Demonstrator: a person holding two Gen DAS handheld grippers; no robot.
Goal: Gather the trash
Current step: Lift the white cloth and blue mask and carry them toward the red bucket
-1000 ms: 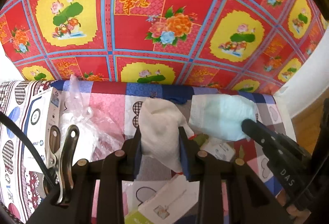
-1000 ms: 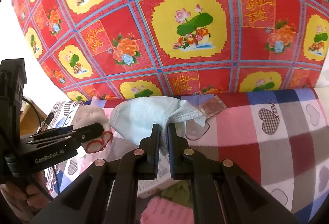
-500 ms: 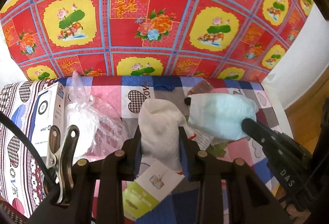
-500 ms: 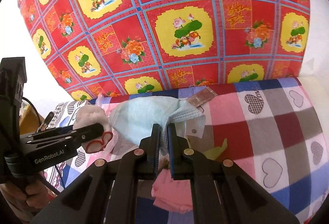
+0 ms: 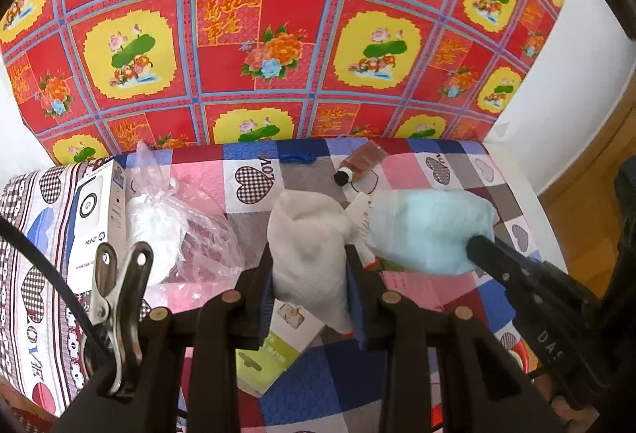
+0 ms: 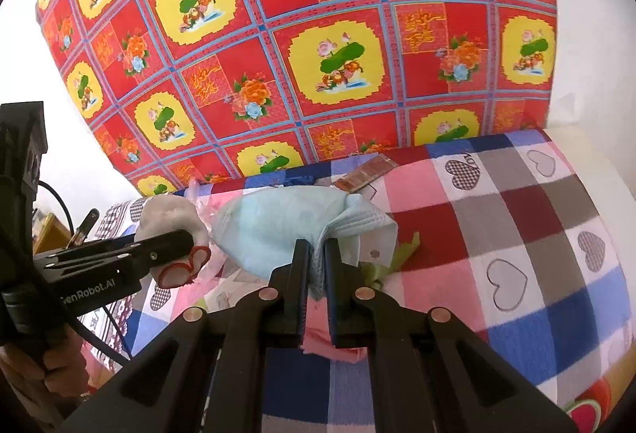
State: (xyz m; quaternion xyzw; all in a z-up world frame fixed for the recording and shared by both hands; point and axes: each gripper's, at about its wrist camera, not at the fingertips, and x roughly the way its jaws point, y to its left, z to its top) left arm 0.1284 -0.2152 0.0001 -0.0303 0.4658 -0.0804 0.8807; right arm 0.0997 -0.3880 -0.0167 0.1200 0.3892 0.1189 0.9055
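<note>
Now we hold the left gripper [image 5: 310, 270] with its two black fingers pinching a crumpled white paper tissue [image 5: 306, 234], which bulges up between the blue pads toward twelve o'clock. Our right gripper [image 6: 316, 266] has its fingers pressed almost together on a bunched edge of a pale blue pleated face mask [image 6: 278, 222]; the rest of the mask balloons out toward ten o'clock in the right wrist view. In the left wrist view the same mask hangs at three o'clock of the tissue, just beside it.

Below both lies a bedspread in pink, grey, blue and red checks with heart prints [image 6: 516, 234]. On it, at nine o'clock of the tissue, we see a knotted clear plastic bag [image 5: 179, 222], and beyond that a white carton with blue print [image 5: 95, 218]. At one o'clock of the tissue rests a small brown sachet [image 5: 363, 159] near the far edge of the bedspread. A white and green printed card [image 5: 278, 345] lies under the left gripper at six o'clock. Behind everything hangs a red cloth with yellow lotus panels and blue grid lines [image 5: 278, 35].
</note>
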